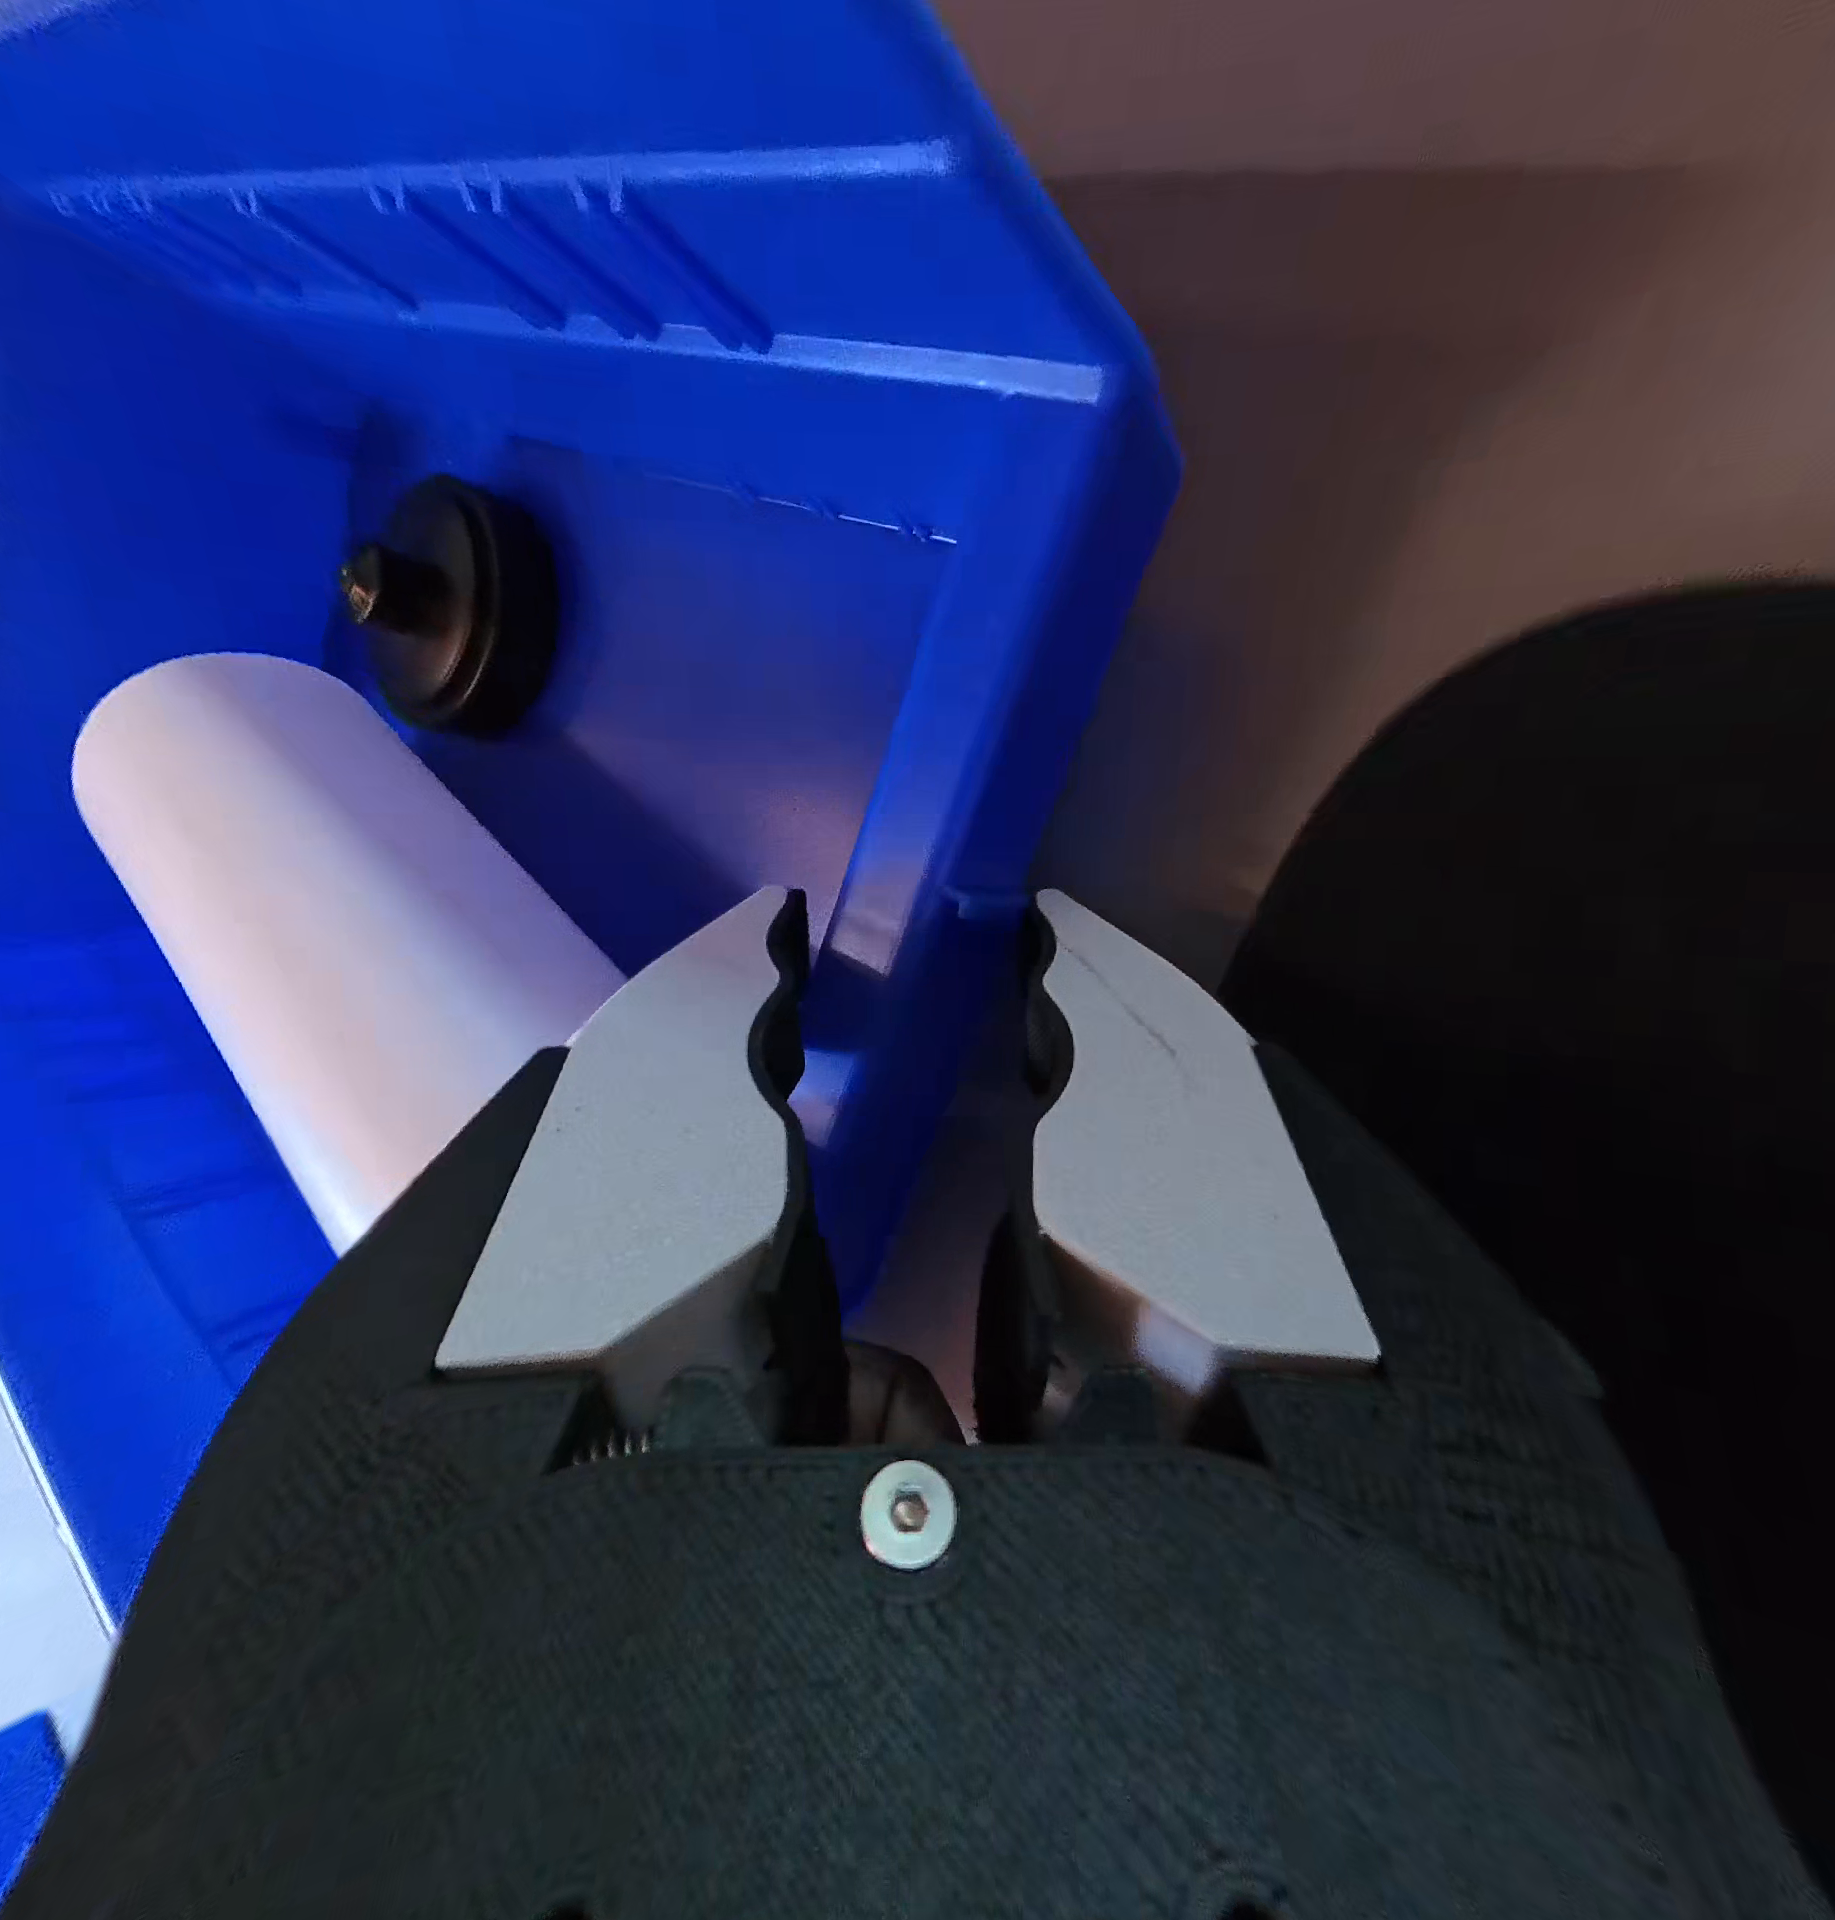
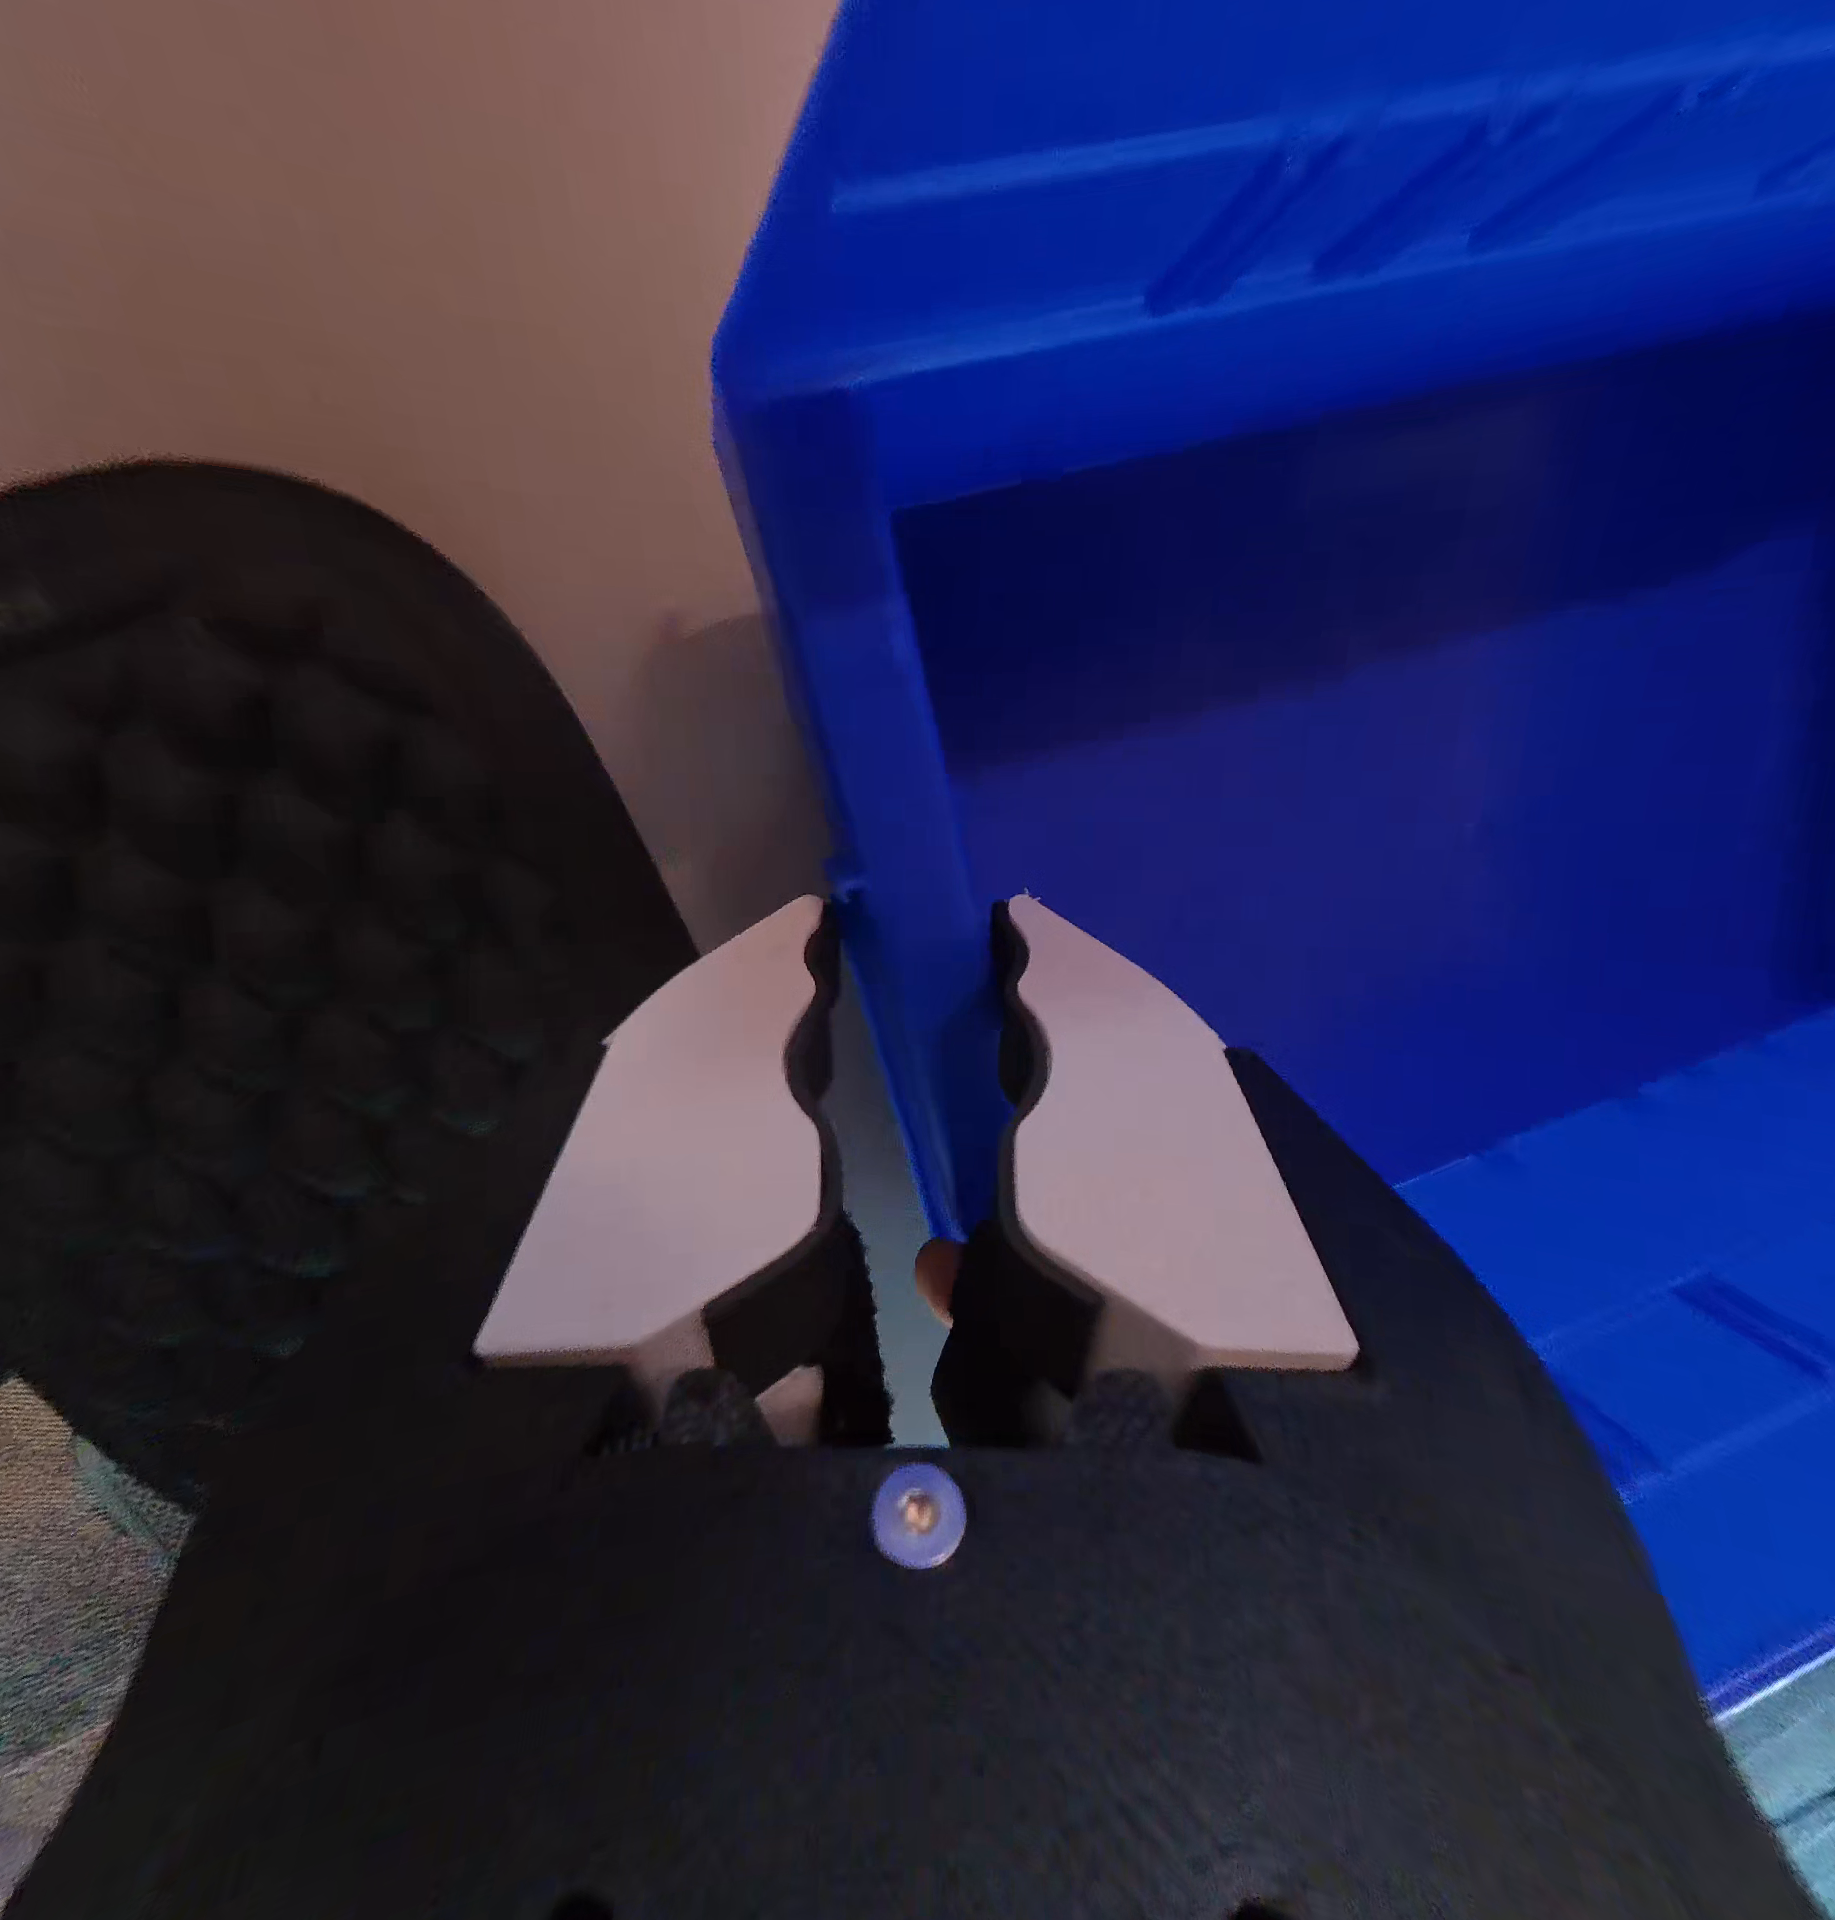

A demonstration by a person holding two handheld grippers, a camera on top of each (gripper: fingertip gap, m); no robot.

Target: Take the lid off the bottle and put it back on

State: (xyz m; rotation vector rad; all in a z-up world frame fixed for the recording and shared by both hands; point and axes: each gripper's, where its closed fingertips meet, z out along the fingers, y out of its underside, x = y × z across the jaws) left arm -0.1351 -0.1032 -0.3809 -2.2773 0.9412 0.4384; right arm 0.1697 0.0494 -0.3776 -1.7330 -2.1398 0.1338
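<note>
Both tongs are clamping opposite walls of the blue bin (image 1: 601, 343): left tongs (image 1: 913, 914), right tongs (image 2: 918, 914), apparently tipping it. Inside the bin, the white bottle (image 1: 300, 914) is lying on its side.

Both grippers look the same: a black 3D-printed body with a layered texture, light grey fingers (image 1: 664, 1122) with wavy black pads (image 2: 1017, 1039), and one silver hex screw (image 1: 907, 1523) just behind the fingers.

Both wrist views face the blue bin (image 1: 601, 312) (image 2: 1308, 727) closely, from opposite walls.
</note>
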